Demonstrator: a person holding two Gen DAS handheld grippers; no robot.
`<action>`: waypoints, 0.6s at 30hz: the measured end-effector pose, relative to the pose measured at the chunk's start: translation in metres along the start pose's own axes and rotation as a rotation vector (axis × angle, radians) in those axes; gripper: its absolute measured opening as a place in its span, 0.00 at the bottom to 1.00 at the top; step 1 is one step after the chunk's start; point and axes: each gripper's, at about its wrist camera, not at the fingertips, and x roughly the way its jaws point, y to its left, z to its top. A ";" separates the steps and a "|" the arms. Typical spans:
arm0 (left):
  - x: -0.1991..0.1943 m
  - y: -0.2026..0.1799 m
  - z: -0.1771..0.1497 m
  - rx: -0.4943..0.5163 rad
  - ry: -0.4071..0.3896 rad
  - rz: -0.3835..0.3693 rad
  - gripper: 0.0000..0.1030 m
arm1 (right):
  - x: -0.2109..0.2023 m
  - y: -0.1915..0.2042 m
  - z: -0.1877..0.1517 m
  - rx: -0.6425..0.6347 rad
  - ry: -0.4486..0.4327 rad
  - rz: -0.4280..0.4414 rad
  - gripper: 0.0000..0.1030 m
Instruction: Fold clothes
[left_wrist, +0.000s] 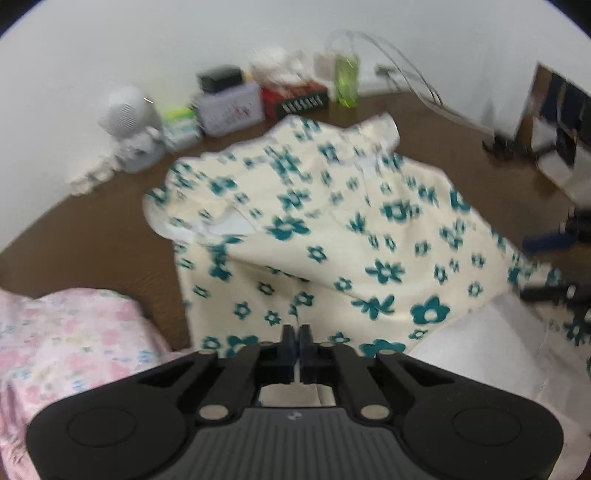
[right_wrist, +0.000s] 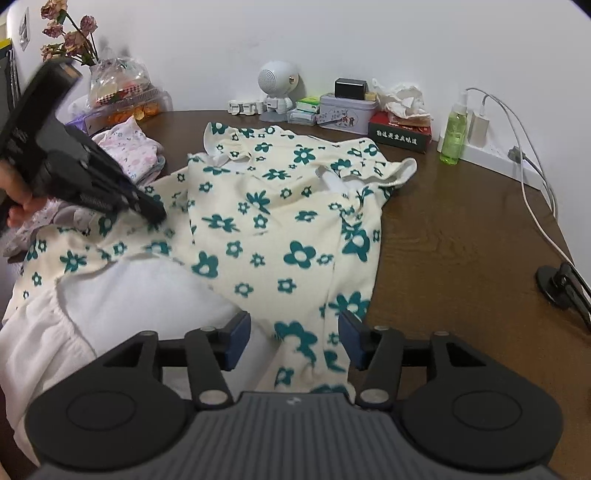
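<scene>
Nearest the right wrist camera, the right gripper (right_wrist: 294, 341) stands with its fingers (right_wrist: 238, 341) wide apart, a fold of the cream garment (right_wrist: 266, 221) with teal flowers lying loose between them. The left gripper (left_wrist: 296, 345) has its fingers pressed together on the near hem of that same garment; from the right wrist view it comes in from the left edge, gripping the cloth there. The garment lies spread over the brown worktop (right_wrist: 461, 236), sleeves toward the wall, its near end draped off the front edge over white fabric (right_wrist: 122, 295). The cloth is rumpled, one side folded over the body. A pink floral garment (left_wrist: 66, 343) sits left of it. Along the wall stand a round white speaker (right_wrist: 275, 79), a tin box (right_wrist: 345, 112), a red box (right_wrist: 400, 133) and a green bottle (right_wrist: 454, 134). To the right, bare worktop runs to a white cable (right_wrist: 532, 206) and a black clamp (right_wrist: 561, 284).
</scene>
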 end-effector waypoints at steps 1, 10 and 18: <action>-0.008 0.004 -0.001 -0.014 -0.016 0.019 0.00 | 0.000 -0.001 -0.003 0.001 0.007 0.002 0.52; -0.006 0.024 -0.009 -0.105 0.063 0.069 0.16 | -0.003 -0.016 -0.003 0.047 -0.019 0.034 0.56; 0.032 0.055 0.029 -0.240 0.052 0.062 0.41 | 0.036 -0.050 0.060 0.126 -0.052 -0.031 0.58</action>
